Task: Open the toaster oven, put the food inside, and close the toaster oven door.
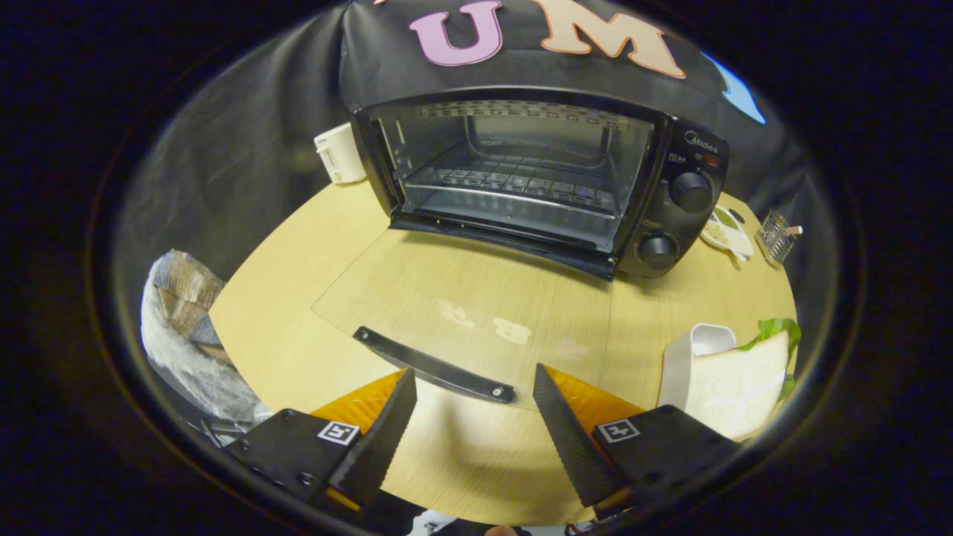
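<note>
A round wooden worktop (313, 253) carries everything. At its twelve o'clock side sits a black toaster oven (536, 179), its glass door (461, 298) folded fully down and lying flat on the wood, reaching toward the hand-held gripper. Inside the oven a wire rack (514, 179) is visible, with nothing on it. Two round knobs (674, 219) sit on the oven's three o'clock side.

The hand-held gripper (473, 394) hangs at six o'clock, empty, its two ridged black fingers (383, 439) spread apart. The door's black handle (435, 365) lies just ahead of them, not touched.

At about four o'clock, beside the right finger, a slice of white bread (737, 383) with green lettuce (778, 327) behind it leans against a white container (689, 357). A white appliance (339, 152) stands at ten o'clock beside the oven. Small dishes (726, 231) and a wire holder (774, 234) rest at two o'clock.
</note>
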The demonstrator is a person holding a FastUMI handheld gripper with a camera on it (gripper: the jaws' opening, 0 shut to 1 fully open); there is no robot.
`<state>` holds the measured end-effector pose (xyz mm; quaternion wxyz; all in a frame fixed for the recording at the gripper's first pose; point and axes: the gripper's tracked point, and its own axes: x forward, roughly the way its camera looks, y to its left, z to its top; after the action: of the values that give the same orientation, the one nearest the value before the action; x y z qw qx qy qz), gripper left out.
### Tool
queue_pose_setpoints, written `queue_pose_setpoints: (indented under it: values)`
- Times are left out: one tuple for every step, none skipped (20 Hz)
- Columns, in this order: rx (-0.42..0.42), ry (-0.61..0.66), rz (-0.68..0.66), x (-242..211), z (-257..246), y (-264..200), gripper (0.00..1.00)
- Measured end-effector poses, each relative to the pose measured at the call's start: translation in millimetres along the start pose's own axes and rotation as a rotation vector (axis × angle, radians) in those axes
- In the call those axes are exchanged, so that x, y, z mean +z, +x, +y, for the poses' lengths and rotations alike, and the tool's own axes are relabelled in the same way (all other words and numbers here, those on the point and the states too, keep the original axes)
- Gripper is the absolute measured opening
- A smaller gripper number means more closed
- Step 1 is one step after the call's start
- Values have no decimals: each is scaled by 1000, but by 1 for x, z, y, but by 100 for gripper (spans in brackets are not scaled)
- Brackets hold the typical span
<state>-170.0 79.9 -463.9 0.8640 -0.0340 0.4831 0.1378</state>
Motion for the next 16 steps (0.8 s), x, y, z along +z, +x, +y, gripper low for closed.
queue_pose_setpoints:
  values:
    - [5, -2, 5, -2, 0, 0, 99]
    - [17, 7, -5, 3, 0, -1, 98]
    - [28, 23, -17, 6, 0, -1, 98]
    - [36, 42, -25, 9, 0, -3, 98]
    - [43, 61, -36, 13, -1, -6, 97]
    - [44, 76, -54, 19, -4, -9, 97]
    - [45, 89, -83, 28, -9, -14, 98]
    - [40, 101, -116, 39, -15, -20, 97]
    - [29, 111, -153, 51, -23, -26, 97]
    - [15, 120, -189, 63, -32, -32, 97]
    - [-1, 132, -226, 75, -43, -40, 97]
    - [-19, 145, -258, 86, -55, -46, 97]
    - [-41, 159, -285, 94, -69, -53, 97]
    - [-65, 171, -308, 101, -83, -61, 97]
    - [-92, 182, -331, 107, -97, -67, 97]
    - [-118, 188, -352, 112, -114, -73, 97]
